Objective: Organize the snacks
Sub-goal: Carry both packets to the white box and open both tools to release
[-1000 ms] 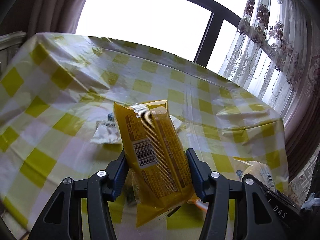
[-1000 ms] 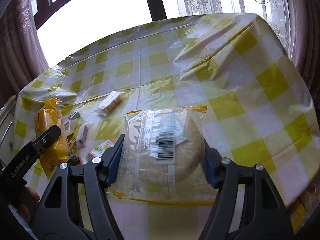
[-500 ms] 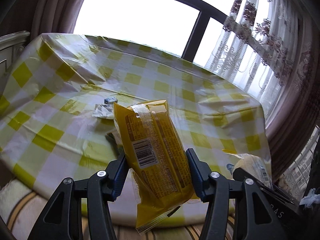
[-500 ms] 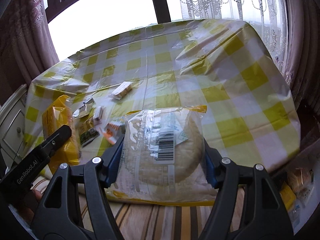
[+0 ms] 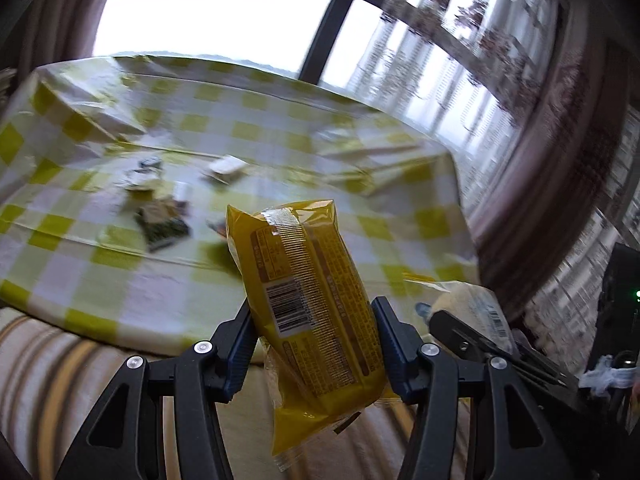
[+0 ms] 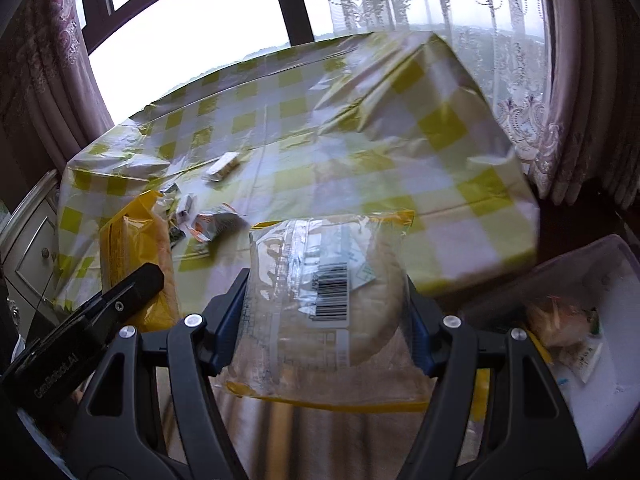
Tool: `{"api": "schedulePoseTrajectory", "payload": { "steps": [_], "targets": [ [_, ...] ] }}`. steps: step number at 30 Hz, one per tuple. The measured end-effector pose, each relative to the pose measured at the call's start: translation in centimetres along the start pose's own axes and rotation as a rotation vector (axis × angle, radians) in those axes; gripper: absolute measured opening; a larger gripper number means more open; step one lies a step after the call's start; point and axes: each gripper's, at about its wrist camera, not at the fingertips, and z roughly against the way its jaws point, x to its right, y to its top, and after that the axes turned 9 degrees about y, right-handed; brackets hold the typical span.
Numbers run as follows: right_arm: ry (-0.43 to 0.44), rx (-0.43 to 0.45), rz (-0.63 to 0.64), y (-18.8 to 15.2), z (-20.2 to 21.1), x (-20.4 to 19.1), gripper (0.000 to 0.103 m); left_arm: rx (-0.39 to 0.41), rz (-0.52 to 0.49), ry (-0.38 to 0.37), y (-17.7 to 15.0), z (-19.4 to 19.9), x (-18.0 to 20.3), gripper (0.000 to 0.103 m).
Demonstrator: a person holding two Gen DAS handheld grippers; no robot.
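Note:
My left gripper (image 5: 314, 336) is shut on a yellow snack packet (image 5: 304, 300), held upright with its barcode toward the camera. My right gripper (image 6: 326, 312) is shut on a clear packet with a round pale bun (image 6: 324, 292) inside. Both packets hang in the air in front of the table's near edge. In the right wrist view the yellow packet (image 6: 132, 248) and the left gripper's black finger (image 6: 120, 304) show at the left. The bun packet (image 5: 476, 312) shows at the right in the left wrist view. Several small snacks (image 5: 160, 216) lie on the table.
The table wears a yellow and white checked cloth (image 6: 360, 152). A white bin (image 6: 592, 344) with a few snack packets in it stands at the lower right. A striped floor covering (image 5: 60, 360) lies below. Curtains and a window stand behind; a pale cabinet (image 6: 28, 240) is at the left.
Both grippers have drawn back from the table with their packets held, so its near edge and the striped floor now show. The white bin has come into the right wrist view.

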Motion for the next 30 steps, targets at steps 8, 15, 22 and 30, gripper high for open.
{"api": "schedulePoseTrajectory", "payload": {
  "steps": [8,15,22,30],
  "targets": [
    [-0.037,-0.009,-0.094,-1.3,2.5,5.0,0.071,-0.085,-0.099,-0.111,-1.8,-0.7,5.6,0.056],
    [-0.114,-0.010,-0.181,-2.9,4.7,10.6,0.071,-0.145,-0.182,-0.190,-3.2,-1.3,9.9,0.056],
    [-0.213,-0.026,-0.268,-5.0,6.3,16.0,0.071,-0.191,-0.268,-0.275,-4.6,-1.6,14.4,0.056],
    [-0.287,-0.026,-0.356,-6.2,8.4,20.0,0.073,-0.241,-0.345,-0.397,-5.9,-1.7,17.8,0.059]
  ]
}}
